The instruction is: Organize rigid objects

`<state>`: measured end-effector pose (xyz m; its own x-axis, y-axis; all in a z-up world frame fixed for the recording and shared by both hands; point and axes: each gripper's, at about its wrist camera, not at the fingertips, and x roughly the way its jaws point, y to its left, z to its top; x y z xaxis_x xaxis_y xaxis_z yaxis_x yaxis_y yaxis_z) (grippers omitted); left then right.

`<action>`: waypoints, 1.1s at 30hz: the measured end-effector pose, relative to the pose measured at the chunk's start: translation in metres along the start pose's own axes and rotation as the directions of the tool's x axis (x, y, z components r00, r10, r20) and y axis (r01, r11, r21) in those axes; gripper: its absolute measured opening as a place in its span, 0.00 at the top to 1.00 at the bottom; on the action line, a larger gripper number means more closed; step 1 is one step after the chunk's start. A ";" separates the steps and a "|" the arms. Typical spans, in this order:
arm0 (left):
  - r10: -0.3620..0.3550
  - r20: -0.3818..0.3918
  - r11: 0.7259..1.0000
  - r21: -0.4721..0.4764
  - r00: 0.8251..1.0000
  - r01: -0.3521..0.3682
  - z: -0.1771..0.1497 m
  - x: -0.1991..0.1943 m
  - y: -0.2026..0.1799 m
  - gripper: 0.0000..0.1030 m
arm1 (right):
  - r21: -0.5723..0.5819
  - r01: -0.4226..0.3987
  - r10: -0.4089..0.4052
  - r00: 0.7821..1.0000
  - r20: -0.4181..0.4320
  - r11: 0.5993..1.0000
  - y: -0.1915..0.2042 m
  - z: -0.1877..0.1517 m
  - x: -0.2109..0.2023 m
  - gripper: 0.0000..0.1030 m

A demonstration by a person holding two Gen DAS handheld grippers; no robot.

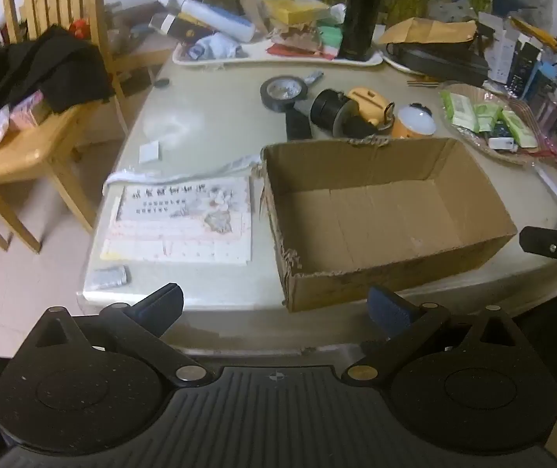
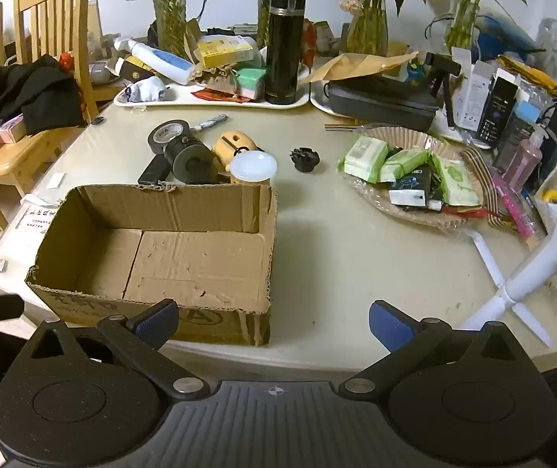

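- Left gripper (image 1: 274,308) hangs at the near table edge, jaws spread wide, nothing between the blue pads
- At its 12 o'clock sits the open cardboard box (image 1: 380,210), bare inside, with a printed sheet (image 1: 181,218) lying just beside it at 9 o'clock
- Behind the box, at its 12 o'clock, the rigid pieces cluster: black tape roll (image 1: 283,91), black cylinder (image 1: 331,109), yellow wooden piece (image 1: 368,101) and white-domed lamp (image 1: 415,119), the last three touching
- Right gripper (image 2: 274,321) hovers over the near edge too, jaws wide apart and holding nothing
- From here the box is at 11 o'clock, and a small black knob (image 2: 305,159) stands alone at 12 o'clock, well apart from the box
- A basket (image 2: 407,136) of green packets sits at 1 o'clock, and a white tripod handle (image 2: 543,265) at 3 o'clock
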<state>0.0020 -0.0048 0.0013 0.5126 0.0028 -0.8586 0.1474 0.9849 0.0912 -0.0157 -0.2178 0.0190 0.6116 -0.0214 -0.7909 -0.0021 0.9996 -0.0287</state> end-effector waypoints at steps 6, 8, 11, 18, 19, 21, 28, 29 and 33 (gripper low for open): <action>-0.126 0.027 0.989 -0.078 0.992 0.128 -0.003 0.000 0.017 0.00 | 0.014 0.001 -0.001 0.999 -0.042 1.000 0.009 0.005 0.010 0.00; -0.124 0.036 0.989 -0.073 0.992 0.126 -0.004 0.000 0.018 0.00 | 0.001 -0.010 0.010 1.000 -0.026 1.000 0.007 0.002 0.008 0.00; -0.109 0.044 0.990 -0.086 0.993 0.113 -0.008 -0.004 0.020 0.01 | -0.006 -0.027 0.026 1.000 -0.010 1.000 0.015 0.007 0.006 0.00; -0.116 0.054 0.987 -0.102 0.992 0.121 -0.007 -0.007 0.023 0.01 | -0.047 -0.031 0.030 0.999 -0.014 0.998 0.032 0.002 0.013 0.00; -0.117 0.051 0.987 -0.105 0.992 0.122 -0.007 -0.005 0.024 0.01 | -0.057 -0.029 0.028 0.999 -0.015 0.998 0.035 0.002 0.013 0.00; -0.111 0.041 0.988 -0.107 0.993 0.115 -0.006 -0.003 0.024 0.01 | -0.085 -0.029 0.028 1.000 -0.012 0.996 0.042 -0.003 0.012 0.00; -0.111 0.028 0.991 -0.073 0.993 0.113 -0.006 0.000 0.015 0.01 | -0.096 -0.027 0.022 0.999 -0.046 0.995 0.043 -0.003 0.015 0.00; -0.110 0.024 0.991 -0.069 0.994 0.112 -0.005 0.001 0.013 0.01 | -0.087 -0.030 0.025 0.998 -0.058 0.996 0.042 -0.003 0.016 0.00; -0.111 0.025 0.992 -0.058 0.994 0.112 -0.002 0.000 0.009 0.01 | -0.057 -0.035 0.029 0.993 -0.111 0.998 0.034 -0.003 0.022 0.00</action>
<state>0.0015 0.0042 0.0009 0.5143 -0.1105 -0.8504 0.1548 0.9873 -0.0347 -0.0043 -0.1839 -0.0009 0.5194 0.0051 -0.8545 -0.0687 0.9970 -0.0358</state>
